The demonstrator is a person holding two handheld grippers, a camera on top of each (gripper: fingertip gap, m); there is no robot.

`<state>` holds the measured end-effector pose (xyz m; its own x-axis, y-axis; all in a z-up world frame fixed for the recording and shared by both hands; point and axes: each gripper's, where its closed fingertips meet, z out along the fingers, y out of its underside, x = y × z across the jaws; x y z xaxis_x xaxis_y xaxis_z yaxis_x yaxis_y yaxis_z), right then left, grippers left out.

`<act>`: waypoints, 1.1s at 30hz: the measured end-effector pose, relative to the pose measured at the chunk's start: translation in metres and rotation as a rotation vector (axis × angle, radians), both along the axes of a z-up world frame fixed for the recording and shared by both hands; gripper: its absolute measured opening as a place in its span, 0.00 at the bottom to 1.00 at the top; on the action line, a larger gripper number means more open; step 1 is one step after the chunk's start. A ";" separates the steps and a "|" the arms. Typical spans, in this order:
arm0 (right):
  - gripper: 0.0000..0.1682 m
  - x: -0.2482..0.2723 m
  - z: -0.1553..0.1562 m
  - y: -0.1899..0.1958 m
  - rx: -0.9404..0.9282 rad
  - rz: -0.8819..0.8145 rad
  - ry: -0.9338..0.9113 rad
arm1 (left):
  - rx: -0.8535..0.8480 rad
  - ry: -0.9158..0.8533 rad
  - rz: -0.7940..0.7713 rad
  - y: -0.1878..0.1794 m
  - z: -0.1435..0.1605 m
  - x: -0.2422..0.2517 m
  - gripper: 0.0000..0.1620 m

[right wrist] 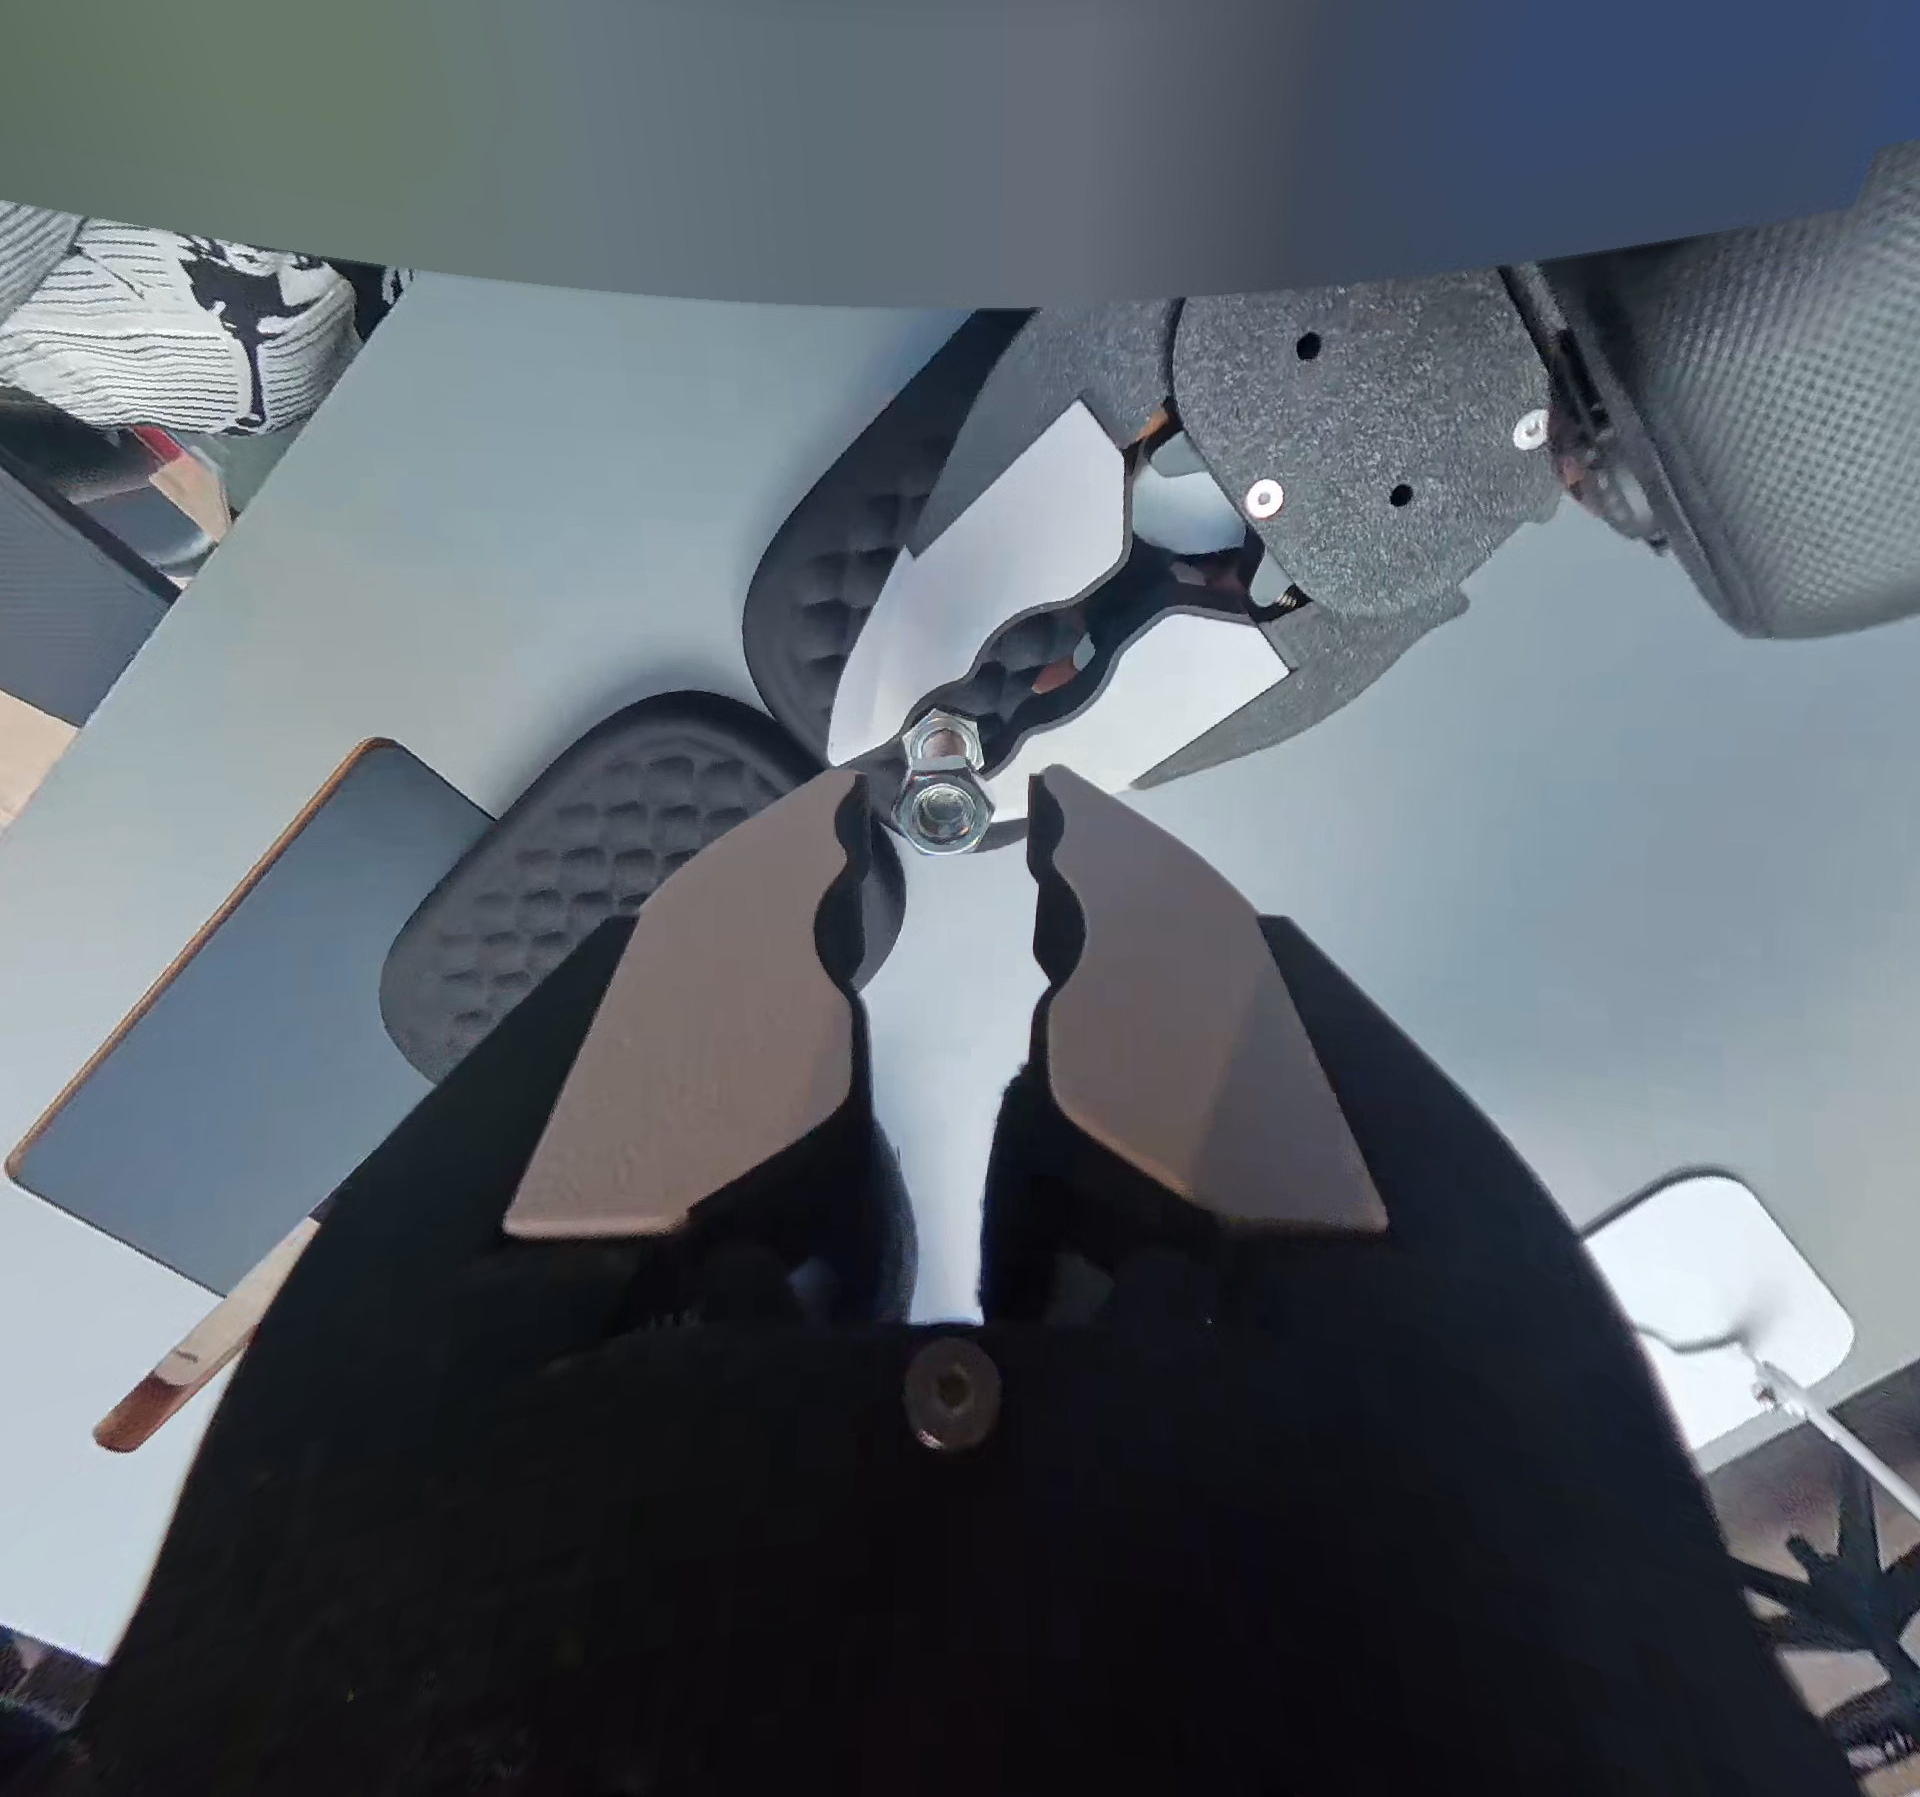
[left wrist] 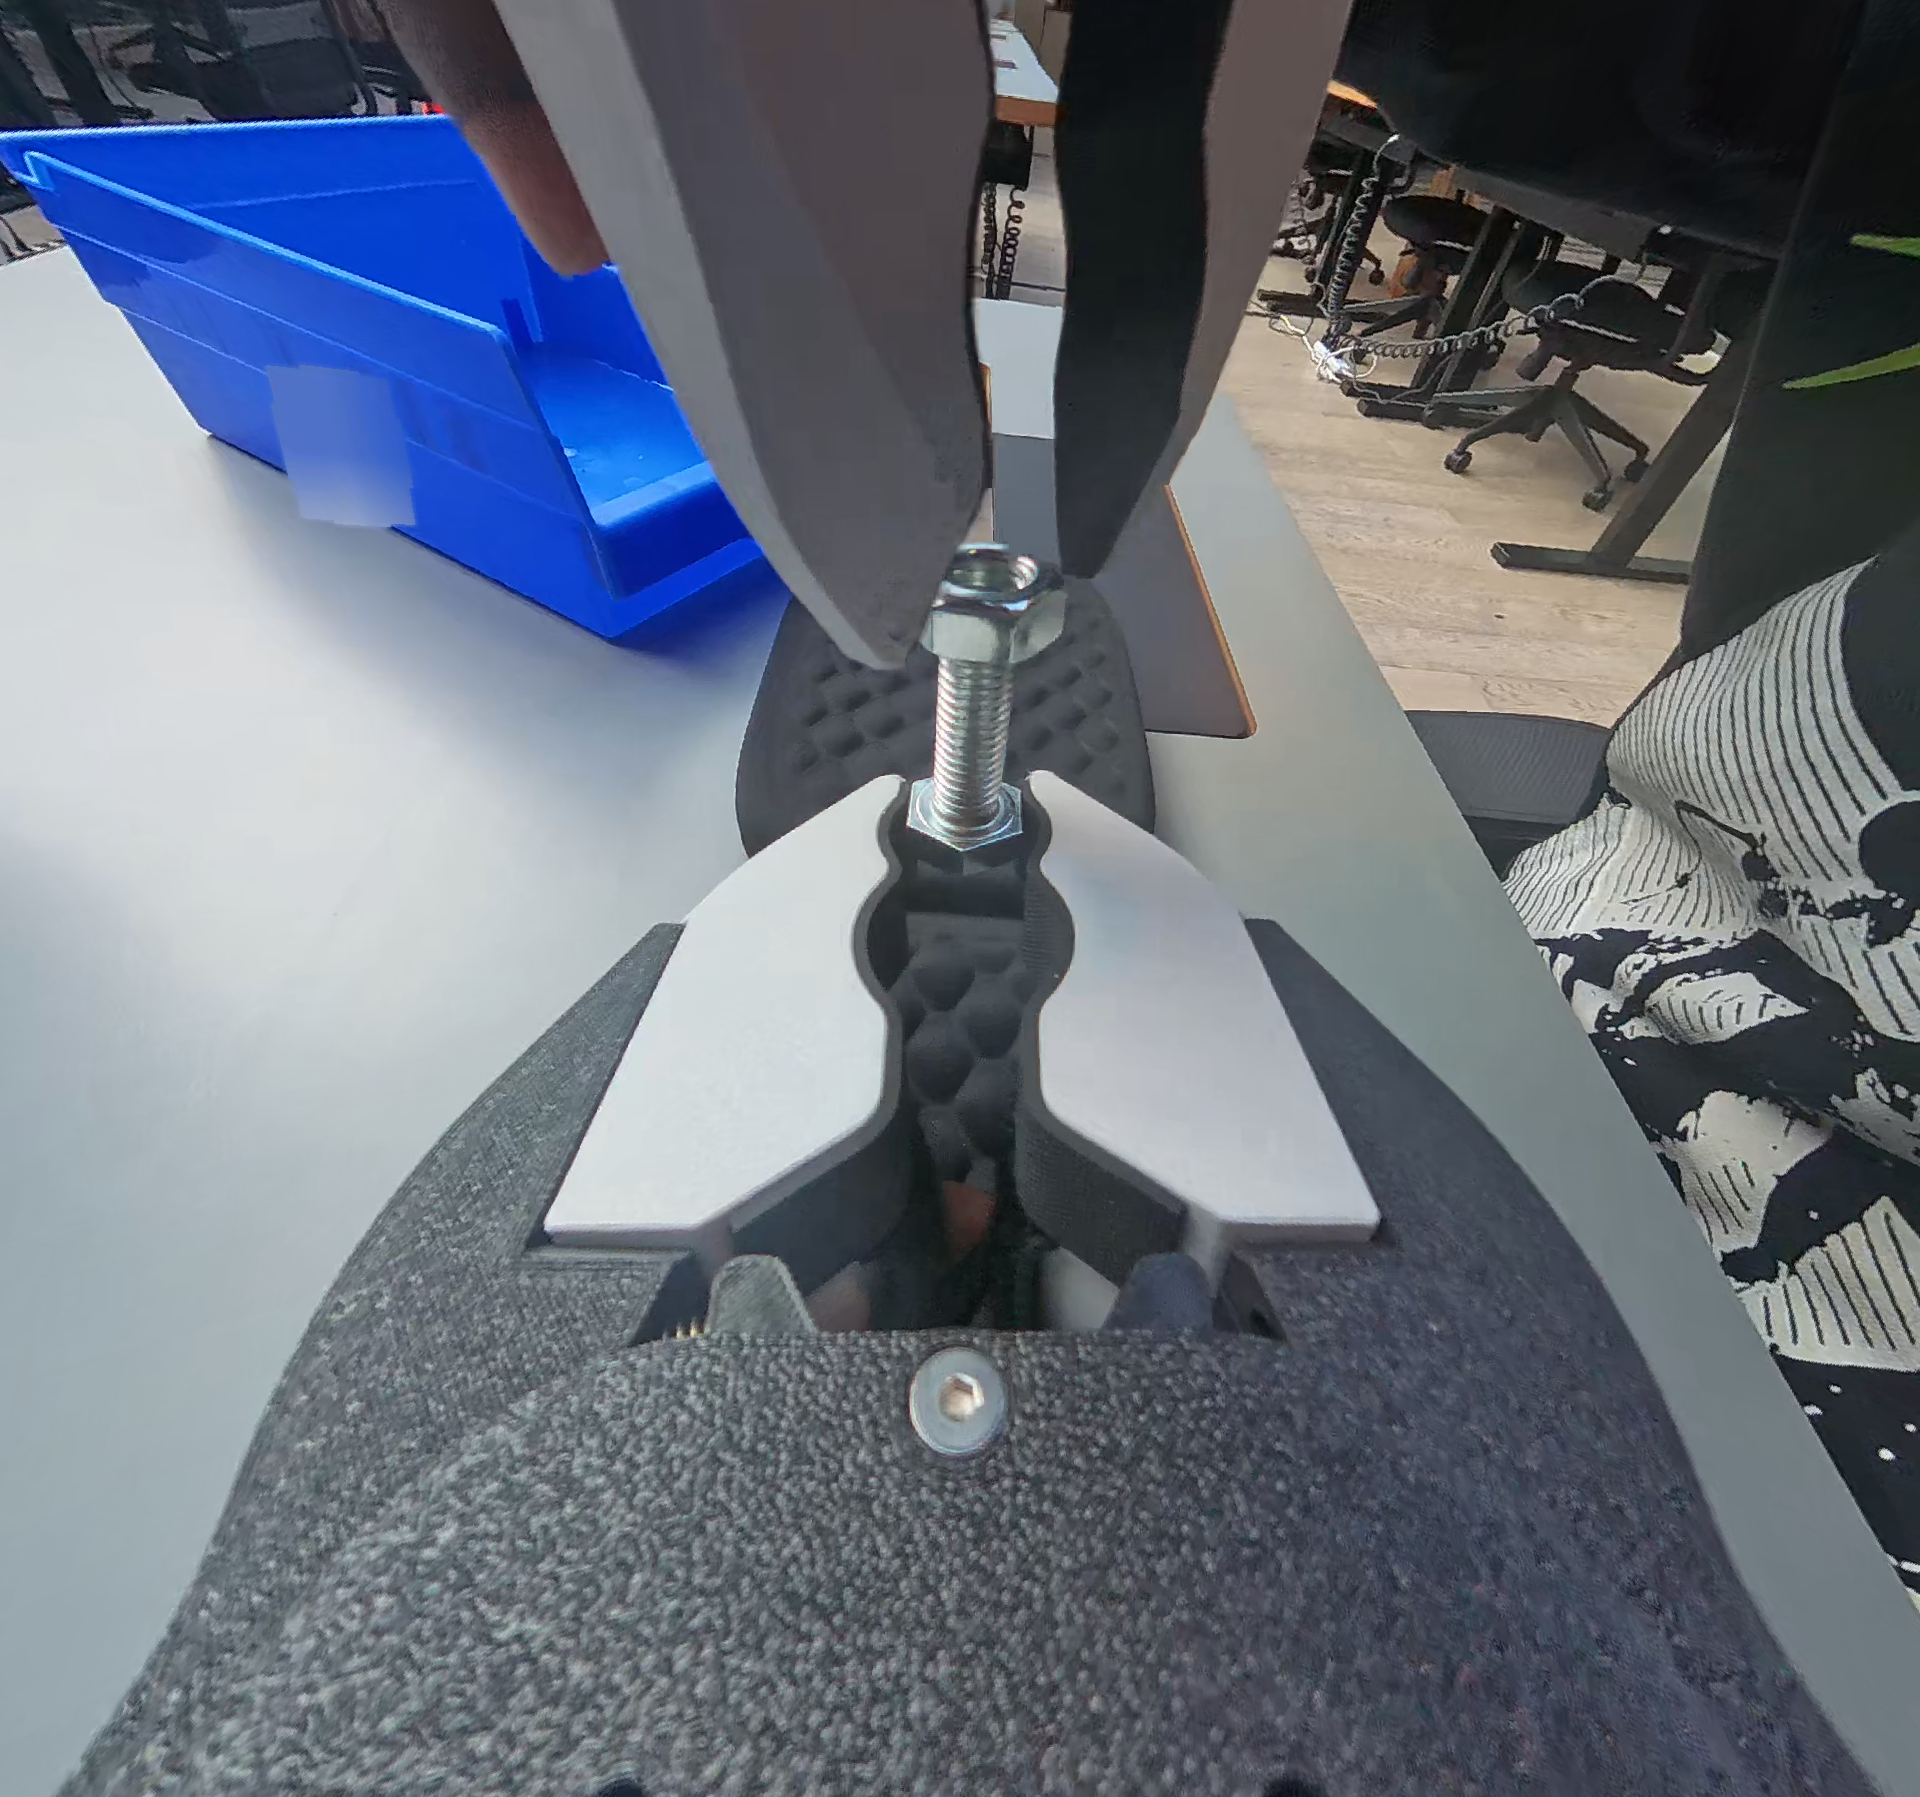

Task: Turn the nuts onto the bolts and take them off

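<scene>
Nut (left wrist: 995, 613) atop bolt (left wrist: 966, 750), between parted right hand-held gripper (right wrist: 948, 791) fingers

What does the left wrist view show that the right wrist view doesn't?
Only the left wrist view shows the blue plastic bin and the bolt's threaded shaft side-on. Only the right wrist view shows the bolt end-on and the white rounded pad. Both share the silver threaded bolt, the silver hex nut at its tip, the left gripper shut on the bolt's head end, the right gripper open around the nut, and the grey table.

Bolt (left wrist: 964, 760) head hidden between left gripper (left wrist: 966, 828) fingertips
</scene>
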<state>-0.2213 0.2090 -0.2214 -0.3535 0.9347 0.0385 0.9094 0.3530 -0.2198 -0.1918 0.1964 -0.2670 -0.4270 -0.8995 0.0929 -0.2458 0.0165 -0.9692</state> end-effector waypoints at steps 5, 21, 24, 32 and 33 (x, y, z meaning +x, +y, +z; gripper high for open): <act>0.11 0.002 -0.004 0.001 0.000 0.006 0.009 | -0.014 -0.006 0.001 0.001 0.001 -0.001 0.11; 0.14 0.004 -0.007 0.008 0.044 -0.785 -0.006 | 0.028 -0.004 0.105 0.011 -0.001 0.004 0.11; 0.31 0.006 -0.006 0.010 0.063 -0.628 -0.036 | 0.012 -0.004 0.094 0.010 0.000 0.003 0.11; 0.17 0.003 0.001 0.008 0.079 -0.060 -0.015 | 0.009 -0.006 0.079 0.009 0.001 0.002 0.11; 0.17 0.003 0.000 0.008 0.072 -0.038 -0.017 | 0.007 -0.007 0.078 0.009 0.001 0.002 0.11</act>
<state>-0.2183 0.2170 -0.2217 -0.3188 0.9425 0.0999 0.9260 0.3322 -0.1792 -0.1897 0.2052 -0.2660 -0.3560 -0.9307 0.0834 -0.2395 0.0046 -0.9709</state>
